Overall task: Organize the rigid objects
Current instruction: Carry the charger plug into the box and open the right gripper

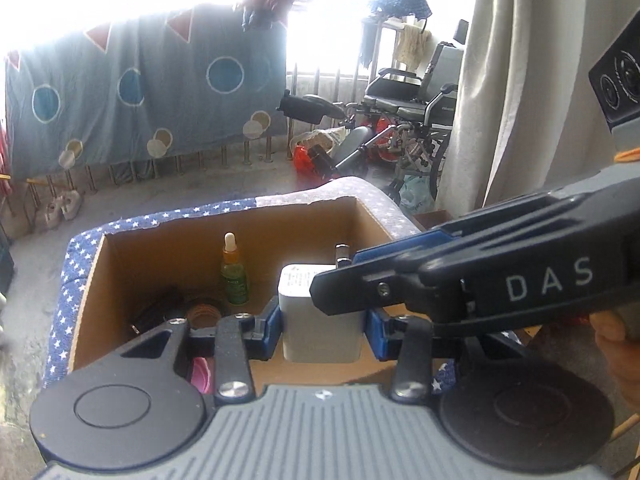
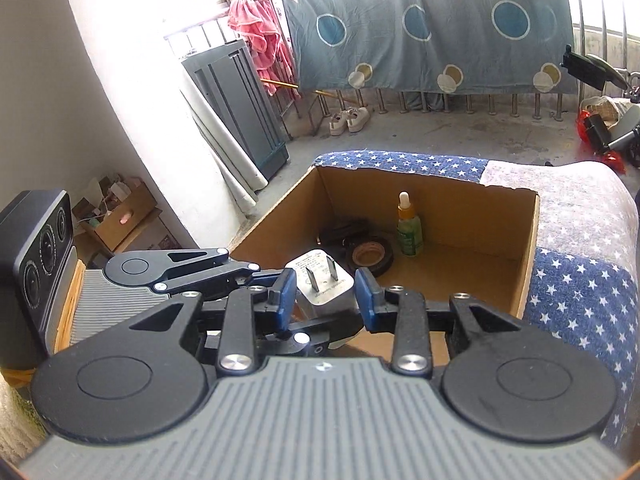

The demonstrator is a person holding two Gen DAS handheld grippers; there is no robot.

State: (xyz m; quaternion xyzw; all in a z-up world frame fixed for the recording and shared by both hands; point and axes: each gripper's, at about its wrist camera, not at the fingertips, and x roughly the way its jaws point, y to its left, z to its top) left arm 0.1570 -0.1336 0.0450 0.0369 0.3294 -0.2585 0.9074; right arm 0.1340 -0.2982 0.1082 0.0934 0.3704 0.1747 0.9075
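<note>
A white plug charger (image 1: pixel 320 320) (image 2: pixel 322 286), prongs up, hangs over the near part of an open cardboard box (image 1: pixel 280 232) (image 2: pixel 440 200). My left gripper (image 1: pixel 322 332) is shut on its two sides with the blue pads. From the right, my right gripper (image 1: pixel 336 276) (image 2: pixel 325 300) reaches across and is also shut on the charger, near its pronged end. In the right wrist view one of the left gripper's fingers (image 2: pixel 224 270) comes in from the left. Inside the box stand a green dropper bottle (image 1: pixel 235 280) (image 2: pixel 409 232), a brown round roll (image 1: pixel 204 314) (image 2: pixel 370 256) and a black cable (image 1: pixel 156 312) (image 2: pixel 344 228).
The box sits on a seat covered in blue star-patterned cloth (image 2: pixel 580 288). A pink item (image 1: pixel 200 372) lies at the box's near left. A wheelchair (image 1: pixel 416 96), a curtain (image 1: pixel 520 80), a grey cabinet (image 2: pixel 240 108) and shoes (image 2: pixel 350 120) stand around the floor.
</note>
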